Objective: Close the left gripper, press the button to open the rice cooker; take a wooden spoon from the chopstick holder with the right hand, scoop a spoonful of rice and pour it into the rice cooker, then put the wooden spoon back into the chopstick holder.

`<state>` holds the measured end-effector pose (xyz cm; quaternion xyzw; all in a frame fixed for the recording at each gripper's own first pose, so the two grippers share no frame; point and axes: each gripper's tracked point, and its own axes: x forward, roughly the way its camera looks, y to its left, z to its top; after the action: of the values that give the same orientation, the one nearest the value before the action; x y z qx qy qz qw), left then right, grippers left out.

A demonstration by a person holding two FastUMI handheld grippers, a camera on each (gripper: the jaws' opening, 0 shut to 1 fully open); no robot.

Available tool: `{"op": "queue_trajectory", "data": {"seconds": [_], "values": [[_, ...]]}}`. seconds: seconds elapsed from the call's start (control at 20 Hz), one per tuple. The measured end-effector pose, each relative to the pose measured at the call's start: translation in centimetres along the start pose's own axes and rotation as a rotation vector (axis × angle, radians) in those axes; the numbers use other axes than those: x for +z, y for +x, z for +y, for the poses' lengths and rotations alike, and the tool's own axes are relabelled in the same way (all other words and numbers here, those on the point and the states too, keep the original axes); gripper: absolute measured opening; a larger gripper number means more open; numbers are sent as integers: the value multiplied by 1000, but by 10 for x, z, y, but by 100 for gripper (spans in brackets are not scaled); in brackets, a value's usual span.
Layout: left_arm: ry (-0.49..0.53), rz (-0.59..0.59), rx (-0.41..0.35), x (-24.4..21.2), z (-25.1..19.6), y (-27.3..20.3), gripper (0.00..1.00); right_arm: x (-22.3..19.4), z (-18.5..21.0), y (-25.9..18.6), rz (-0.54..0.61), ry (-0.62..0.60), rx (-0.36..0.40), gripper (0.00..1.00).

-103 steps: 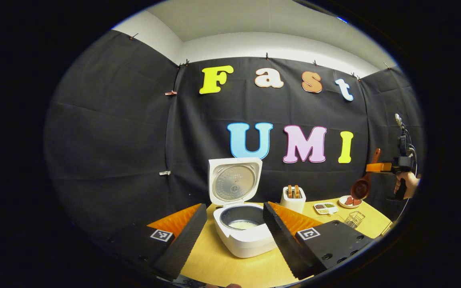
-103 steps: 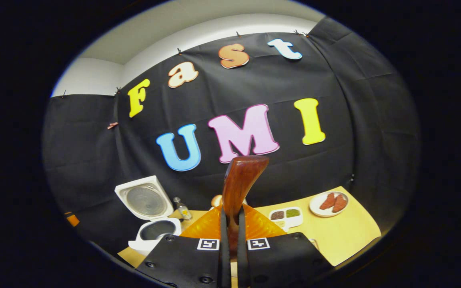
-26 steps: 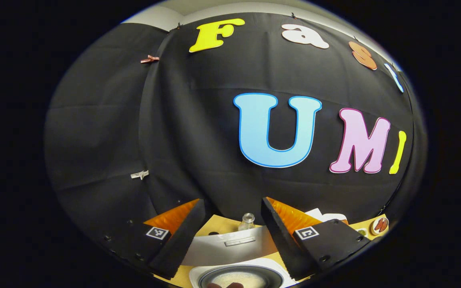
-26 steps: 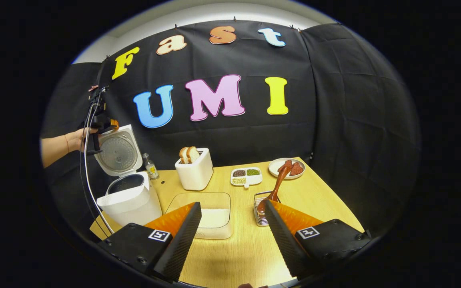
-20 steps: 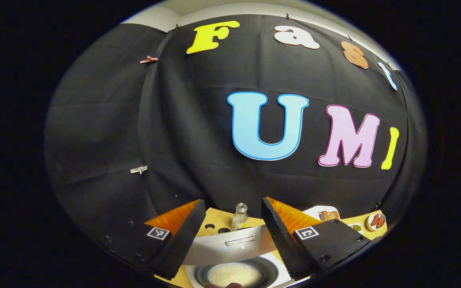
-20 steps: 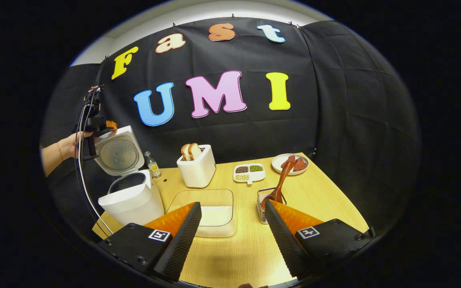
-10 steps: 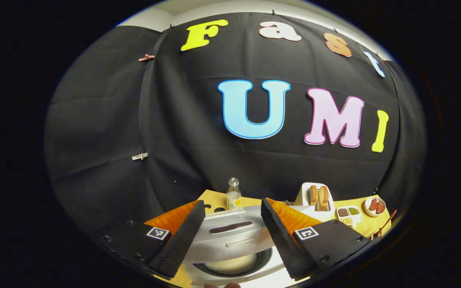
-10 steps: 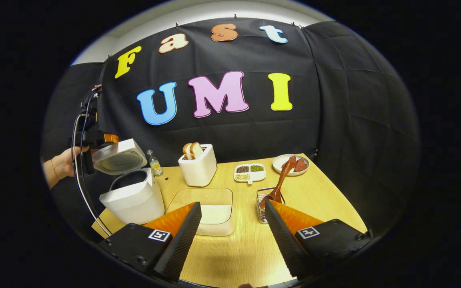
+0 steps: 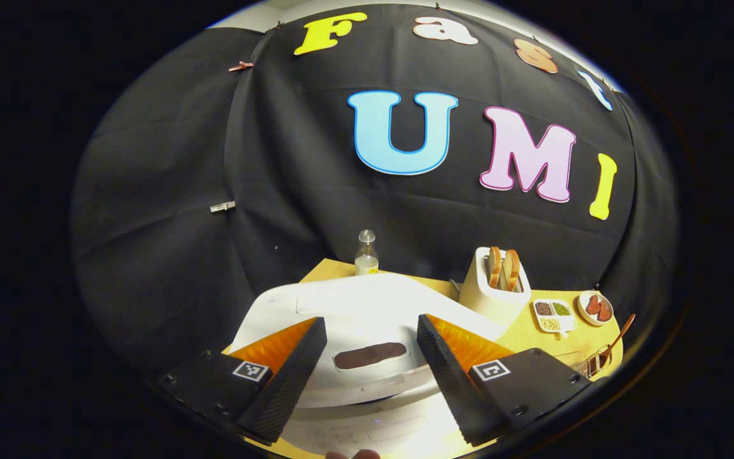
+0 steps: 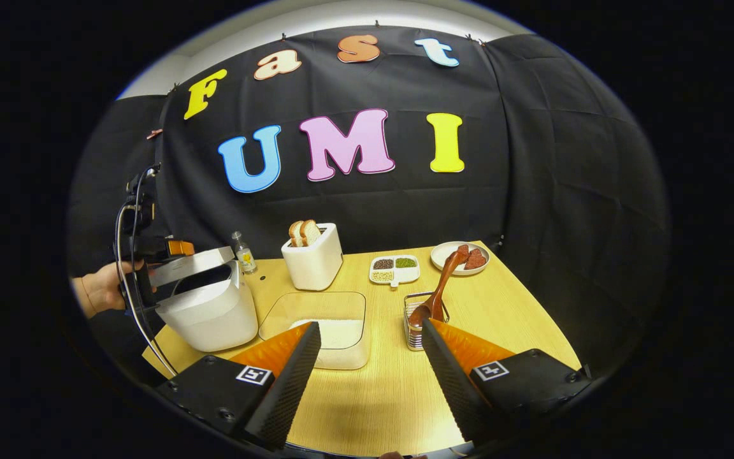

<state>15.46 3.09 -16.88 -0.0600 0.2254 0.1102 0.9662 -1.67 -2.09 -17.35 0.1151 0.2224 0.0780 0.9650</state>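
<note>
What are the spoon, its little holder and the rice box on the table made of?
The spoon looks like wood with a glossy reddish-brown varnish, since light gleams along its handle. The chopstick holder seems to be thin shiny metal wire, as its sides are open bars. The rice box is probably clear plastic, though it might be glass; the white rice shows through its walls.

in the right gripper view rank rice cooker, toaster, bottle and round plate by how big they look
1. rice cooker
2. toaster
3. round plate
4. bottle

The cooker sits nearer the camera than the others, which adds to its apparent size.
</note>
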Motion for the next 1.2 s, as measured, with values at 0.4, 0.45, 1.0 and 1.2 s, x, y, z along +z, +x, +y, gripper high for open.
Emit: {"op": "queue_trajectory", "data": {"seconds": [0.4,0.45,1.0,1.2], "values": [[42,76,15,-51,-1,1,100,-3,9,3,7,-8,13,99],[49,75,16,-53,0,1,100,-4,10,4,9,-9,14,99],[55,55,48,-59,1,5,100,-6,12,2,8,9,10,99],[116,-22,25,-36,4,-9,96,-1,12,0,-7,6,10,99]]}}
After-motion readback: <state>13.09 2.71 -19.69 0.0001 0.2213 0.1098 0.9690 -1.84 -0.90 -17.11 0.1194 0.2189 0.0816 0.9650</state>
